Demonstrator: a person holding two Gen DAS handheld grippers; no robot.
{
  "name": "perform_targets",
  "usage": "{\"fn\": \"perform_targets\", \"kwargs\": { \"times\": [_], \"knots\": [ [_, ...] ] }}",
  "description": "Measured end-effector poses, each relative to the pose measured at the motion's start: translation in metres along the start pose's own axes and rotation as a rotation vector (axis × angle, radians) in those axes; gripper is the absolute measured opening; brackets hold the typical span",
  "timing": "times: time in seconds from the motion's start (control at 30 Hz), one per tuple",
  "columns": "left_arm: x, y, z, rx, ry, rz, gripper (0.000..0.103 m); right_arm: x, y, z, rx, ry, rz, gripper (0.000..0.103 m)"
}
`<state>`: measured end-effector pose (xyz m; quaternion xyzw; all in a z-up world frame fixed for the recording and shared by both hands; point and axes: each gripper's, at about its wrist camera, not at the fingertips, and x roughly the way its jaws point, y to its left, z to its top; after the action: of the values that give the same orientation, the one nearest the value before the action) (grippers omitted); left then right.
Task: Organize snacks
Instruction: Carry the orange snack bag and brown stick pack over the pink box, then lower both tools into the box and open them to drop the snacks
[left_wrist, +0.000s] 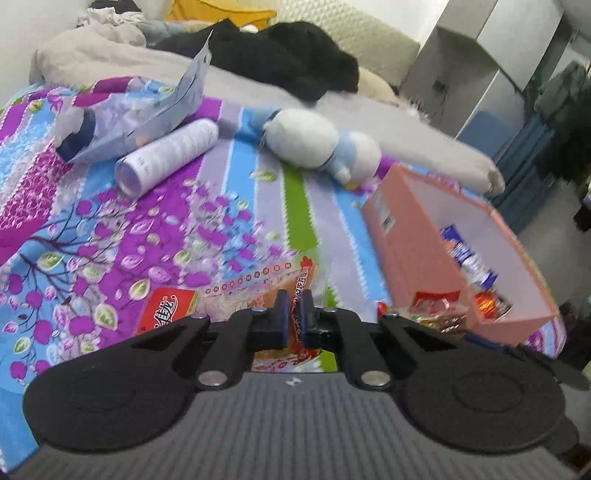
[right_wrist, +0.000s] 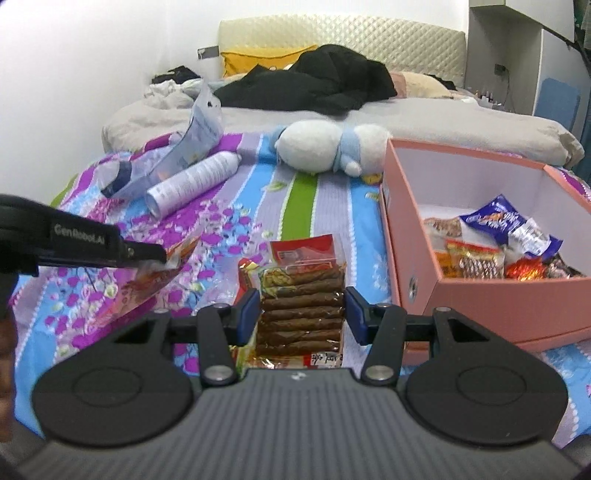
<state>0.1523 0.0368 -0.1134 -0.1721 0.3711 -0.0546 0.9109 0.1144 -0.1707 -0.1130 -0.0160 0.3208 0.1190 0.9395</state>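
Note:
A pink cardboard box stands on the bed at the right, with several snack packets inside; it also shows in the left wrist view. My left gripper is shut on the edge of a large red and orange snack bag, held above the bedspread; it shows at the left of the right wrist view. My right gripper is open, its fingers on either side of a clear packet of brown snack sticks lying on the bedspread.
A white spray can, a crumpled blue-white plastic bag and a white and blue plush toy lie further up the flowered bedspread. Black clothes and pillows lie near the headboard.

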Motion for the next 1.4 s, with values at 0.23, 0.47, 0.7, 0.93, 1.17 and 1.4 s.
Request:
{"fn": "perform_targets", "kwargs": {
  "times": [0.23, 0.47, 0.7, 0.93, 1.17, 1.4],
  "knots": [
    [-0.014, -0.023, 0.018, -0.010, -0.050, -0.056, 0.006, -0.011, -0.010, 0.016, 0.026, -0.028, -0.018, 0.052],
    [-0.021, -0.054, 0.045, 0.029, -0.084, -0.109, 0.006, -0.027, -0.027, 0.034, 0.057, -0.074, -0.047, 0.052],
    [-0.016, -0.114, 0.069, 0.110, -0.102, -0.178, 0.005, -0.046, -0.064, 0.055, 0.104, -0.121, -0.108, 0.052],
    [0.000, -0.177, 0.080, 0.182, -0.079, -0.245, 0.005, -0.061, -0.110, 0.064, 0.167, -0.145, -0.174, 0.052],
    [0.030, -0.220, 0.088, 0.214, -0.028, -0.292, 0.005, -0.052, -0.152, 0.067, 0.206, -0.126, -0.227, 0.052],
    [0.096, -0.254, 0.100, 0.254, 0.047, -0.272, 0.003, -0.015, -0.198, 0.080, 0.245, -0.087, -0.244, 0.052]
  ]
}}
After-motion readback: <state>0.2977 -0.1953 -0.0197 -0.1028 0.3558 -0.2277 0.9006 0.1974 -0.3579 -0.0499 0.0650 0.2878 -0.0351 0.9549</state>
